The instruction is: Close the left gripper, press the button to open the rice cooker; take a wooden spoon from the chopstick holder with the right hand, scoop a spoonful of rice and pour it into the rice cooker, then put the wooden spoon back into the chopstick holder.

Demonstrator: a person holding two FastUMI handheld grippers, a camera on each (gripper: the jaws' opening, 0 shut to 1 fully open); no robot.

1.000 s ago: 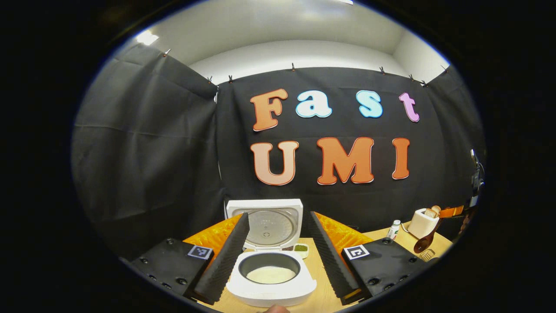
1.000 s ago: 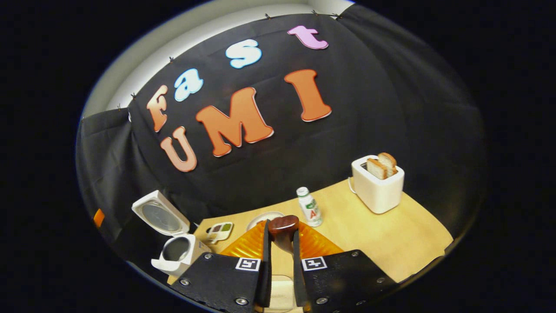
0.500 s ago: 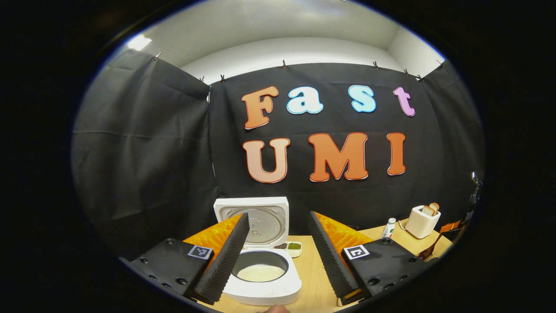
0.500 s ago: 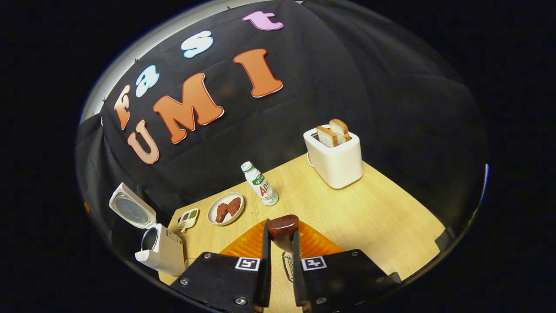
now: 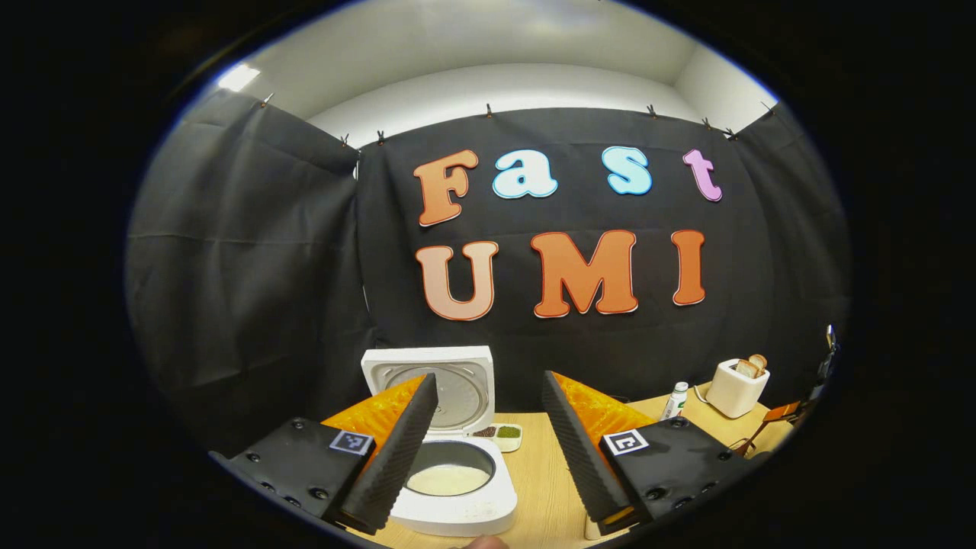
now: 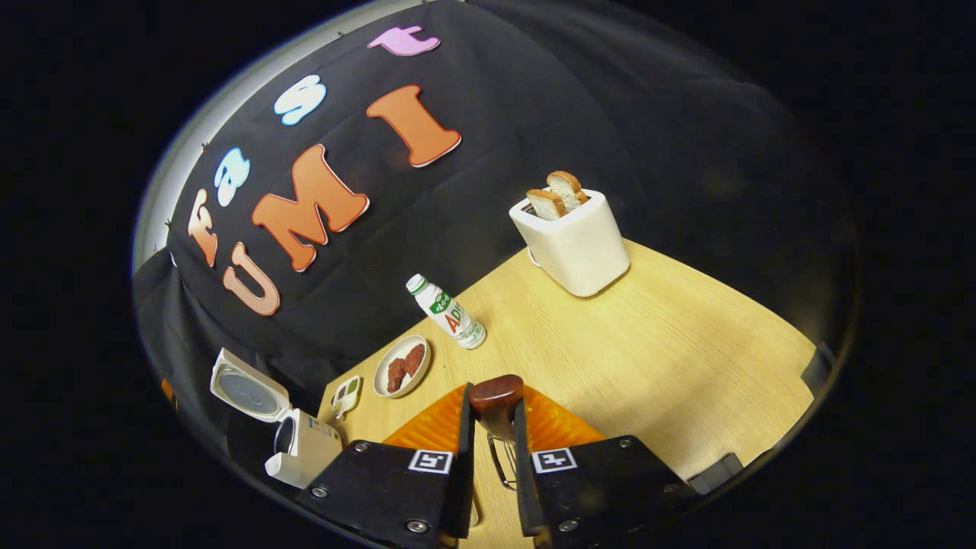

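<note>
- Your left tool (image 5: 488, 435) has its fingers spread wide apart with nothing between them; it hangs above the near edge of the tabletop (image 5: 545, 488), facing the booth wall.
- The rice cooker (image 5: 450, 476) stands on the tabletop directly under and ahead of that tool, lid (image 5: 431, 381) swung up to vertical at the back. The inner pot (image 5: 450, 476) is exposed, with a pale layer of rice at its bottom.
- A small two-part dish (image 5: 499, 432) of dark and green contents sits just behind the cooker, to its right.
- Your right tool (image 6: 492, 450) has its fingers drawn close together, clamped on the wooden spoon (image 6: 496, 396). The dark rounded end of the spoon sticks up just past the fingertips.
- Below the right tool, a wire-framed object shows between the fingers against the tabletop; you cannot tell from this view what it is.
- From the right gripper view, the rice cooker (image 6: 305, 450) sits far off at lower left, well apart from the spoon.
- Other items on the tabletop: a plate (image 6: 402, 366) with brown pieces, a small bottle (image 6: 446, 313) standing beside it, and a white toaster (image 6: 572, 240) with two bread slices raised, at the far side near the wall.
- In the left gripper view, the toaster (image 5: 740, 385) and bottle (image 5: 675, 399) appear at far right.
</note>
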